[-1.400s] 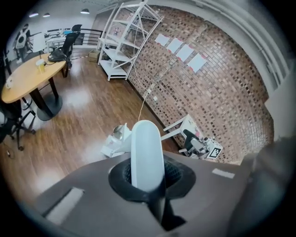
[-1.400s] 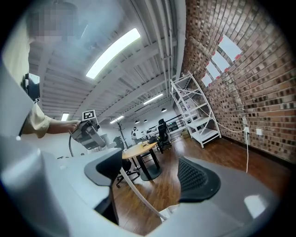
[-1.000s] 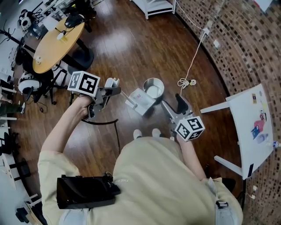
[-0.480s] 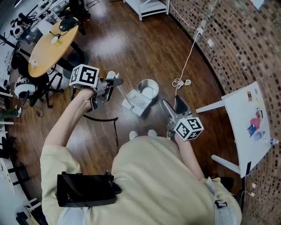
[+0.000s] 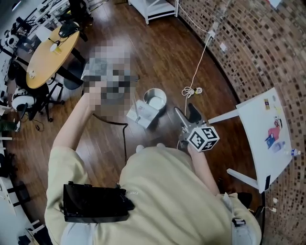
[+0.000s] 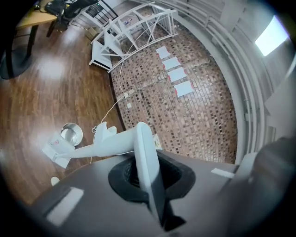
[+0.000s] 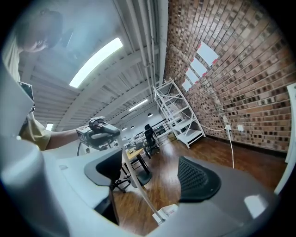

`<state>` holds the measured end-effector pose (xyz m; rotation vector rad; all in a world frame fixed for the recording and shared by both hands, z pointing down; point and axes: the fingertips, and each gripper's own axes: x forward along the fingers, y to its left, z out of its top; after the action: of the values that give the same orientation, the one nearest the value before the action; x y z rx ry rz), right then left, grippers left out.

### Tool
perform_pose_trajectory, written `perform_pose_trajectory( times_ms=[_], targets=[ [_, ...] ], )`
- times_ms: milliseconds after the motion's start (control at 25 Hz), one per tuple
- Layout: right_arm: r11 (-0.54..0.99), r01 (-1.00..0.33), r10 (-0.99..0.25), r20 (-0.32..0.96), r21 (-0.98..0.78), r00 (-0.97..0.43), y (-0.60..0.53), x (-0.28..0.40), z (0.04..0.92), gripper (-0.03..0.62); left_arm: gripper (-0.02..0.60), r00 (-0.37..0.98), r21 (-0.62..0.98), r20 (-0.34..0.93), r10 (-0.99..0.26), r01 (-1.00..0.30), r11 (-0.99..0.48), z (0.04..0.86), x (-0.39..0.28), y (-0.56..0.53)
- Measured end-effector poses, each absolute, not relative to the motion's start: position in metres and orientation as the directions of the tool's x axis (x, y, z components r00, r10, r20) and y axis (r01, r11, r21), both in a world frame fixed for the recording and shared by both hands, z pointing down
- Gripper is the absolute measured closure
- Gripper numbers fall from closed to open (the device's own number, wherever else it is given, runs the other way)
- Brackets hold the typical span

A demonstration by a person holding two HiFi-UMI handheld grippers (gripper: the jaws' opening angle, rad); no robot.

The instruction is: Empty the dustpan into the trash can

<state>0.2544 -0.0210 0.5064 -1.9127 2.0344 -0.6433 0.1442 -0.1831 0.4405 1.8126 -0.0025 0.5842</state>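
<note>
Beside the round steel trash can (image 5: pixel 155 99), the left gripper (image 6: pixel 149 183), pinching the white long-handled dustpan (image 5: pixel 142 114), should tip it steeply over the rim; the right gripper (image 7: pixel 152 178) gapes empty.

This is an open-plan lab or office loft. In the head view a dark wood floor (image 5: pixel 158 52) meets a curved brick wall (image 5: pixel 258 52) from 12 to 4 o'clock, with a white cable (image 5: pixel 198 67) trailing at 1. A white rack (image 5: pixel 153 7) stands at 12. A round bench (image 5: pixel 45 60) cluttered with gear sits at 10. The right gripper view shows an office chair (image 7: pixel 150 135), bare ceiling pipes (image 7: pixel 148 41) and a strip light (image 7: pixel 95 58). The left gripper view shows papers (image 6: pixel 173 74) taped to the brick.
</note>
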Motion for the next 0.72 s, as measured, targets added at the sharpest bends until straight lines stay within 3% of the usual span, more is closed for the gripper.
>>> perform_pose_trajectory(
  times_ms=[160,400,720],
  targets=[
    [-0.017,-0.882,-0.996,0.090,-0.471,-0.029,-0.018,0.293,0.496,0.237,0.577,0.880,0.924,0.346,0.324,-0.260,-0.281,0.435,0.175,-0.191],
    [0.009,-0.915,-0.990,0.123,-0.403,-0.064,-0.014,0.319,0.502,0.240,0.548,0.893,0.951,0.263,0.366,-0.176,-0.252,0.432,0.233,-0.213],
    [-0.005,-0.897,-0.992,0.113,-0.442,-0.050,-0.053,0.353,0.505,0.240,0.538,0.911,0.982,0.161,0.380,-0.110,-0.151,0.431,0.313,-0.253]
  ],
)
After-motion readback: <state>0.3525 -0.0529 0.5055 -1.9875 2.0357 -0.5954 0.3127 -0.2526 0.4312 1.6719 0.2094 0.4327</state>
